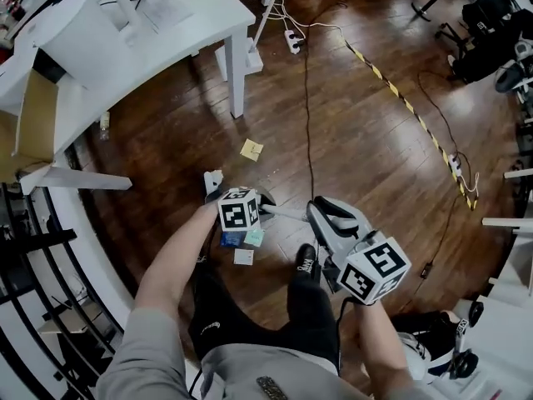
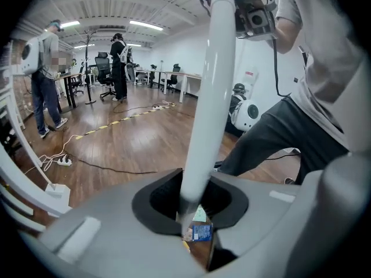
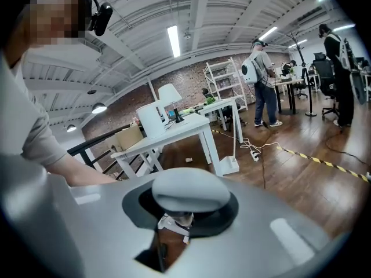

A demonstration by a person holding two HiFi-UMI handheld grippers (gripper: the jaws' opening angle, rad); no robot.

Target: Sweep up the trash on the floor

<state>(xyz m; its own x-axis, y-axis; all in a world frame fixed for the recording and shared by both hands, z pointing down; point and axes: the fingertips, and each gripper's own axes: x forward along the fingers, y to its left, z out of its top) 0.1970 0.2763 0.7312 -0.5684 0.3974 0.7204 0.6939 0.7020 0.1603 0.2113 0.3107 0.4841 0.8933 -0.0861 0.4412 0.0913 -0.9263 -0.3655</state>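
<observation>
We hold the long white handle (image 2: 214,97) two-handed over the dark wooden floor (image 1: 358,140), apart from the white table (image 1: 200,15), probably for sweeping leverage. The left gripper (image 2: 194,213) clamps its shaft and the right gripper (image 3: 188,216) clasps its rounded top. Near the left gripper lie a blue packet (image 1: 231,240), a pale green slip (image 1: 255,237) and a white square scrap (image 1: 244,257). A yellow note (image 1: 251,148) lies farther off. We see no dustpan or bin.

A white table (image 1: 200,11), a power strip (image 1: 292,40), striped floor tape (image 1: 398,97), perhaps office chairs (image 1: 487,23) beyond.
</observation>
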